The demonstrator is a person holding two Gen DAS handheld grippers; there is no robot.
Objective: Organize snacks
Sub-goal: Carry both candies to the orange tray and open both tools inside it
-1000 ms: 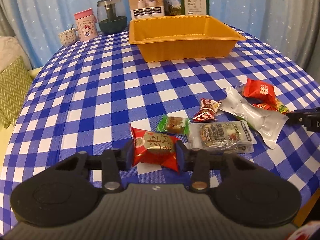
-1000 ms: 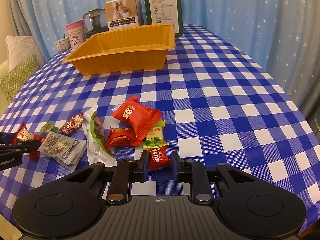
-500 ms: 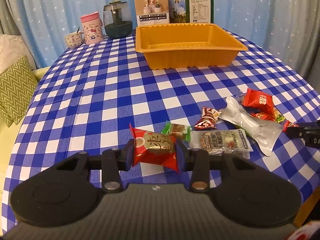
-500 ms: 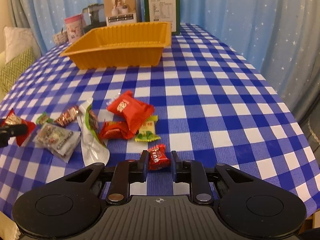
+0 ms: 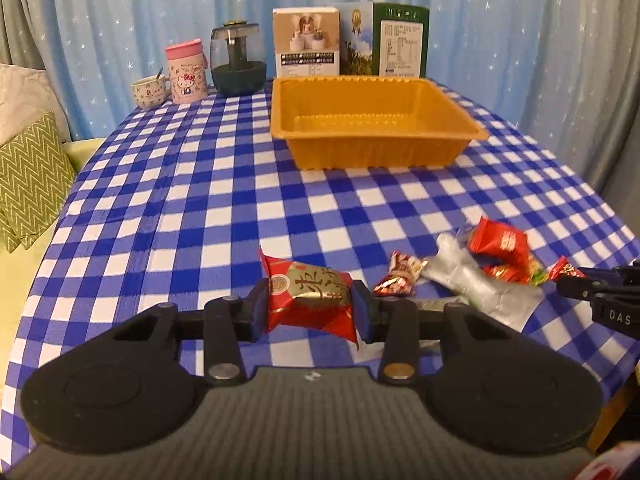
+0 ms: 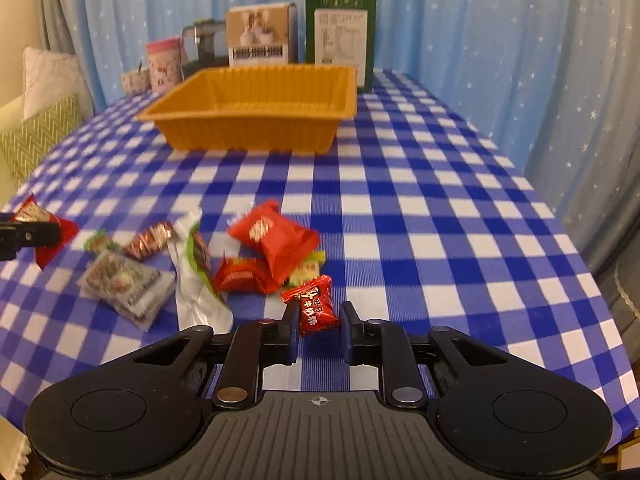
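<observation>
My left gripper (image 5: 312, 312) is shut on a red-and-gold snack packet (image 5: 310, 300) and holds it above the checked cloth. My right gripper (image 6: 319, 324) is shut on a small red candy (image 6: 312, 304), lifted off the cloth. An empty orange tray (image 5: 376, 148) stands at the far middle of the table; it also shows in the right wrist view (image 6: 256, 142). Loose snacks lie between the grippers: a red packet (image 6: 274, 238), a silver pouch (image 6: 196, 280), a clear nut packet (image 6: 124, 284), a small brown candy (image 6: 150, 236).
At the table's back stand a white box (image 5: 306, 46), a green box (image 5: 400, 42), a dark glass jar (image 5: 238, 60), a pink cup (image 5: 186, 74) and a small mug (image 5: 148, 92). Cushions (image 5: 28, 176) lie at left. Curtains hang behind.
Both grippers have risen and tilted back with their snacks held. The tray and the snack pile now sit lower and farther in both views.
</observation>
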